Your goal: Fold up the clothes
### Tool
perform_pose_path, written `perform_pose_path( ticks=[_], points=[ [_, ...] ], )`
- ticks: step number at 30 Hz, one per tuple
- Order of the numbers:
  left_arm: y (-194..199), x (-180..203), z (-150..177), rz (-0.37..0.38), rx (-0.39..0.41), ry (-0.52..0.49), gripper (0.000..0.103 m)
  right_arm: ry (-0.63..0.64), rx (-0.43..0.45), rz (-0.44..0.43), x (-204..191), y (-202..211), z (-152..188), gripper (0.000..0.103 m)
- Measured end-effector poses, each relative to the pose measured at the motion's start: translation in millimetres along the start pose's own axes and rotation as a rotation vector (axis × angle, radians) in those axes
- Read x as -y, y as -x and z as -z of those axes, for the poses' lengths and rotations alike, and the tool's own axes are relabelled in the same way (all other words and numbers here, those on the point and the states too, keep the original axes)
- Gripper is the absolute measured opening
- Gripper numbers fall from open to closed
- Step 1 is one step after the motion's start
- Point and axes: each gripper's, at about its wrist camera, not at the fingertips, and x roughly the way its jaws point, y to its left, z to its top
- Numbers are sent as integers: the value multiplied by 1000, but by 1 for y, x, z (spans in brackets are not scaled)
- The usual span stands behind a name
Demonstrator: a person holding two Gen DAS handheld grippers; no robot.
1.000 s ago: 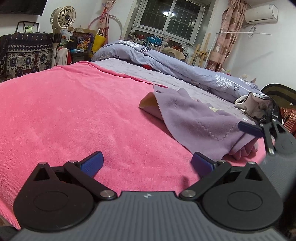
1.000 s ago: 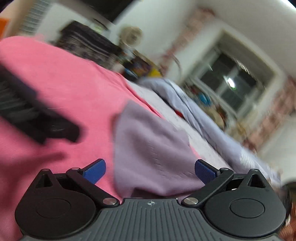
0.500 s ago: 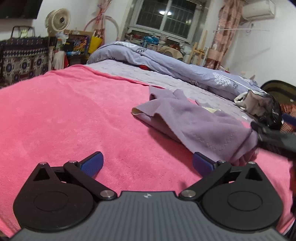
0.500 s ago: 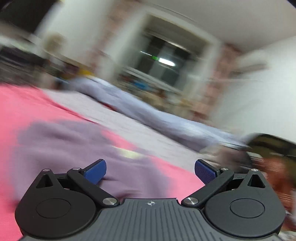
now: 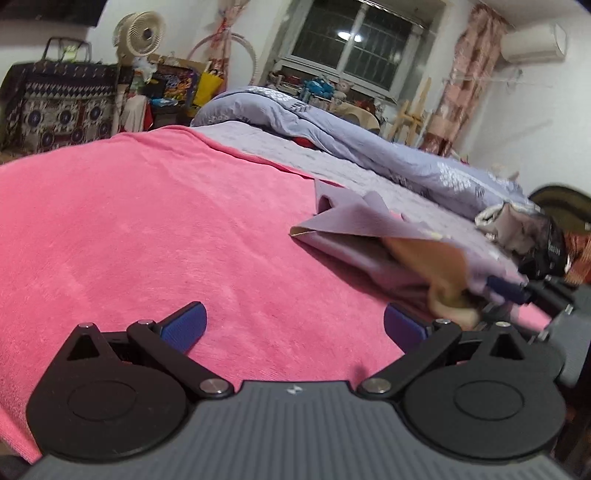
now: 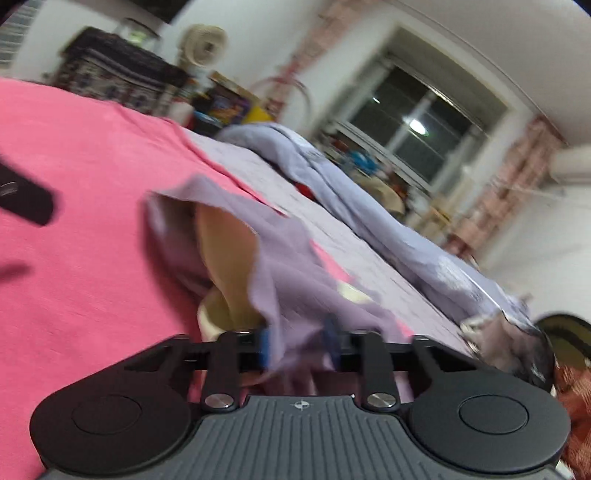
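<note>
A lilac garment point(image 5: 354, 229) with a tan lining lies partly folded on the pink blanket point(image 5: 147, 229), to the right. My left gripper point(image 5: 295, 326) is open and empty, low over the blanket, left of the garment. My right gripper point(image 6: 299, 349) is shut on the garment's near edge point(image 6: 288, 266) and lifts it, so the tan lining point(image 6: 229, 251) shows. In the left wrist view the right gripper point(image 5: 517, 288) appears at the right, pinching the cloth.
A bunched lavender duvet point(image 5: 369, 147) lies along the far side of the bed. A pile of other clothes point(image 5: 524, 229) sits at the right edge. A patterned bag point(image 5: 55, 107) and a fan point(image 5: 138, 33) stand beyond the bed at left.
My right gripper has closed on the garment's edge and raised it, exposing the tan lining. My left gripper stays open and has barely moved.
</note>
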Motion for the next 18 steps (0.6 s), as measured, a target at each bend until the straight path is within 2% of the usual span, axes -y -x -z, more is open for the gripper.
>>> perform_pose_path(
  ticks=[2,4,6,8,10,12,14,16,18],
  points=[
    [-1,6,1,2,-7,-26,103,-78,-14,-26,16,0,1,15],
    [-3,9,2,3,-12,-38,103,-136,2,-67,31,15,7,20],
    [-4,11,3,-6,-17,-46,103,-142,15,-74,35,30,11,34],
    [-4,13,4,-10,-20,-52,103,-94,32,-66,24,36,13,45],
    [-4,14,5,-13,-22,-60,103,-28,52,-52,6,40,15,52],
    [-4,15,5,-15,-23,-65,103,44,70,-30,-13,43,17,71],
    [-3,16,5,-16,-23,-69,103,136,84,38,-38,38,14,73],
    [-3,16,5,-14,-24,-70,103,214,104,152,-51,29,17,73],
    [-1,15,5,-9,-22,-66,103,204,137,293,-44,25,22,80]
  ],
)
